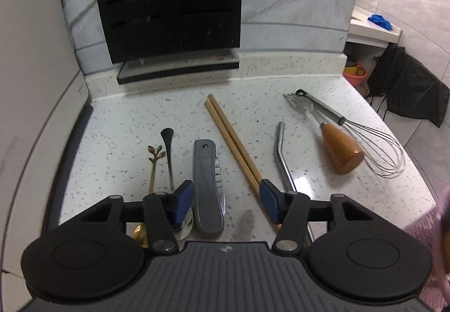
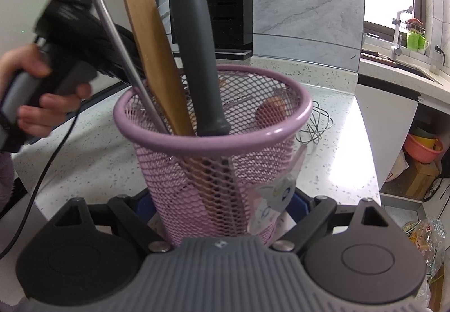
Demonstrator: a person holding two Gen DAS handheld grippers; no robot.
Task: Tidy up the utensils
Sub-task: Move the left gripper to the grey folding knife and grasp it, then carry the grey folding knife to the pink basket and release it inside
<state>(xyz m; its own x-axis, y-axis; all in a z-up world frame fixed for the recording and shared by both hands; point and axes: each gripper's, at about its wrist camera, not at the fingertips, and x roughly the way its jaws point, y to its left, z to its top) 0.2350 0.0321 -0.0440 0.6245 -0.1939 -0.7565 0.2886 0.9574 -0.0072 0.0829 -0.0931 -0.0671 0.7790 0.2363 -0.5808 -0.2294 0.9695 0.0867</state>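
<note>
On the speckled worktop [image 1: 309, 177] a row of utensils lies side by side, most with their long axes running away from the left camera toward the back wall. From left to right: a small spoon with a leaf-shaped handle end [image 1: 154, 163], a dark-handled utensil [image 1: 168, 154], a grey folded multi-tool [image 1: 208, 185], a pair of wooden chopsticks [image 1: 233, 146] slanting from far left to near right, a bent metal straw [image 1: 282, 154] with its bent tip pointing away, a wooden-handled utensil [image 1: 340, 150] with its handle butt toward the camera, and a wire whisk [image 1: 374, 148] lying diagonally, its loops toward the near right.

The left claw [image 1: 226, 201] points down at this row with its blue pads spread partway. The multi-tool's near end and the chopsticks' near part lie between the pads; whether either pad touches anything cannot be told.

The right claw [image 2: 222, 216] pinches the lower wall of a pink mesh holder [image 2: 213, 126], which stands upright at the near part of the worktop. Out of it stick a wooden spatula [image 2: 149, 53], a dark grey handle [image 2: 197, 58] and a thin metal rod [image 2: 118, 39], all leaning back to the left, their upper ends pointing up. A hand [image 2: 36, 98] to the left grips the other tool's handle.
</note>
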